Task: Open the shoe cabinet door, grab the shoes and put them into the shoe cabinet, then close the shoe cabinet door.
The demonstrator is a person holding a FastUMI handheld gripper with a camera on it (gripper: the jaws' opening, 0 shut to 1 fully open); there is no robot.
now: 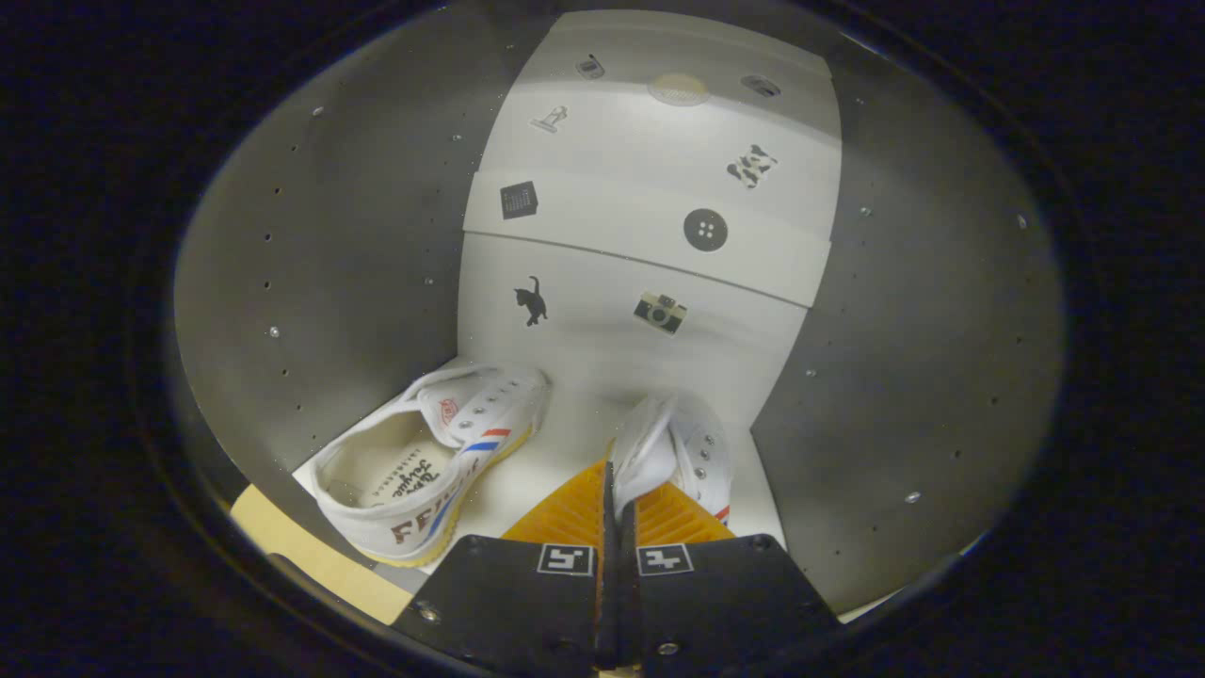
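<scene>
My claw (pixel 617 490) points down and forward into the cabinet (pixel 329 254), its two fingers (pixel 565 513) drawn almost together with a thin fold of white cloth pinched between them. That fold is the heel edge of the right shoe (pixel 692 452), so I have it clamped from both sides. The shoe hangs or rests just ahead of my fingertips; I cannot tell whether its sole touches the floor (pixel 527 471). Its long axis runs away from me, heel nearest my fingers and toe toward the back panel (pixel 650 198), with the eyelet side turned to the right.

Just left of my fingers lies the left shoe (pixel 424 461), on the cabinet's white floor, apart from the one I hold. It is tipped a little so its opening and insole face me. Its long axis slants from the heel, near the front left corner, up and to the right toward the back, with the toe near the foot of the back panel. Stripes show on its side, over a pale yellow sole.

Grey side walls with rows of small holes rise on either side. Beyond both shoes stands the stepped white back panel, dotted with small stickers: a cat (pixel 532 301), a camera (pixel 659 313), a button (pixel 705 230).
</scene>
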